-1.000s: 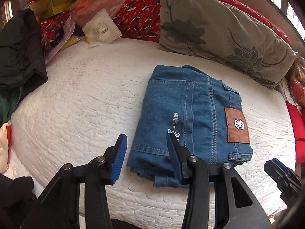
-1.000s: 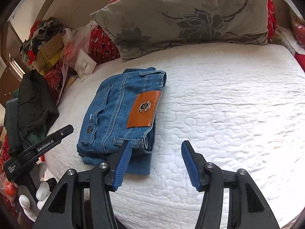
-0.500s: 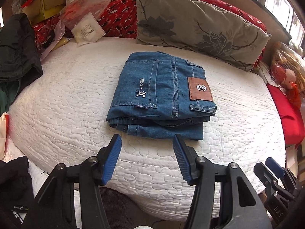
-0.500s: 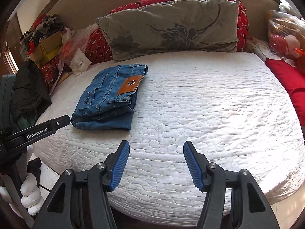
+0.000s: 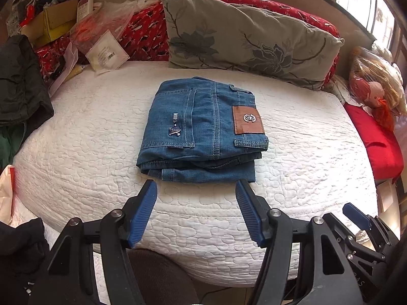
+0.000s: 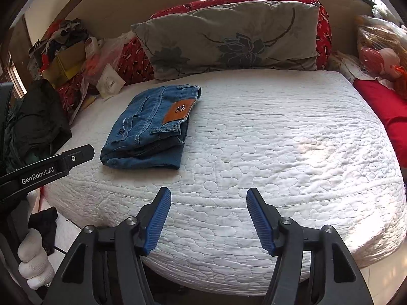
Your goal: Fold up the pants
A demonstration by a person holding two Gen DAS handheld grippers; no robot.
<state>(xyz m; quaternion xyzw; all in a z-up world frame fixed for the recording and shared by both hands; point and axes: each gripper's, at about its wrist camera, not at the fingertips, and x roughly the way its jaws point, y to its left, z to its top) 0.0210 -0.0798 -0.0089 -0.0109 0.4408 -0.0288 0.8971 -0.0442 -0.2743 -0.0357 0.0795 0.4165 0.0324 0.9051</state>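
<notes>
White quilted bed (image 5: 76,137) is carrying the folded pants (image 5: 203,129) at 12 o'clock of the left claw (image 5: 195,212), opening empty, while at the right wrist they are lying at 11 o'clock of the right claw (image 6: 208,218), likewise widening on nothing.

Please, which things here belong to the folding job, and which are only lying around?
For the job:
- folded jeans on the white quilted bed
- left tool, opening, nothing in it
- right tool, opening, nothing in it

Only lying around:
- grey flowered pillow
- dark clothes
- cardboard box
- doll
</notes>
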